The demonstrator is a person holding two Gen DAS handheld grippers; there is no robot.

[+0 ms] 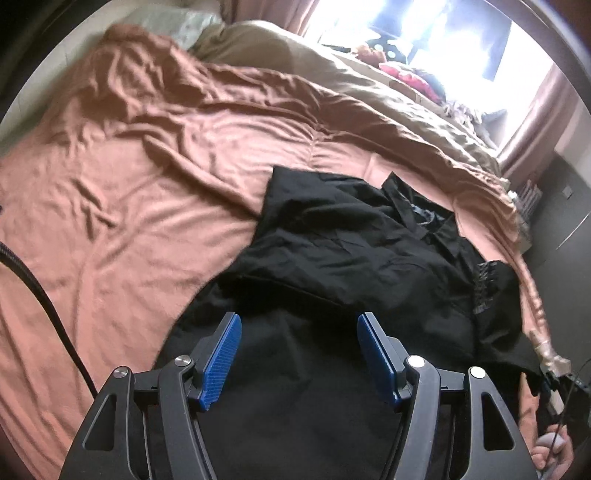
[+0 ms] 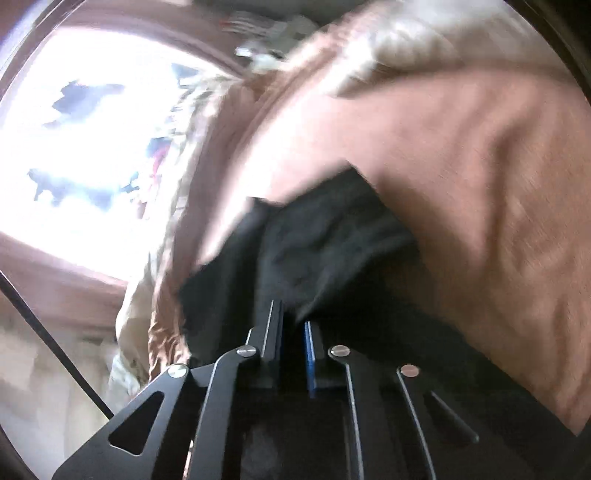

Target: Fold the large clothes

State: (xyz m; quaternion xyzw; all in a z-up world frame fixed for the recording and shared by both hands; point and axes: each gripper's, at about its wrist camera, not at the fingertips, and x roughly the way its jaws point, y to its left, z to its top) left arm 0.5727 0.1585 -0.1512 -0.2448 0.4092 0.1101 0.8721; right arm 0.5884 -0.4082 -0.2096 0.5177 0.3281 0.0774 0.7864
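Observation:
A large black garment (image 1: 351, 251) lies crumpled and partly folded over on the orange-brown bed sheet (image 1: 129, 203), its collar toward the far right. My left gripper (image 1: 295, 321) hovers open just above the garment's near part, blue pads (image 1: 221, 354) wide apart with nothing pinched between them. In the blurred right wrist view, my right gripper (image 2: 291, 321) is shut, its fingers together on a fold of the black garment (image 2: 314, 240) near the sheet (image 2: 461, 184). A hand (image 1: 543, 443) shows at the garment's near right corner.
A beige duvet (image 1: 369, 85) is bunched along the far side of the bed, with colourful items by the bright window (image 1: 424, 29). A black cable (image 1: 44, 306) crosses the sheet at left. The bed's right edge drops to a dark floor (image 1: 561, 258).

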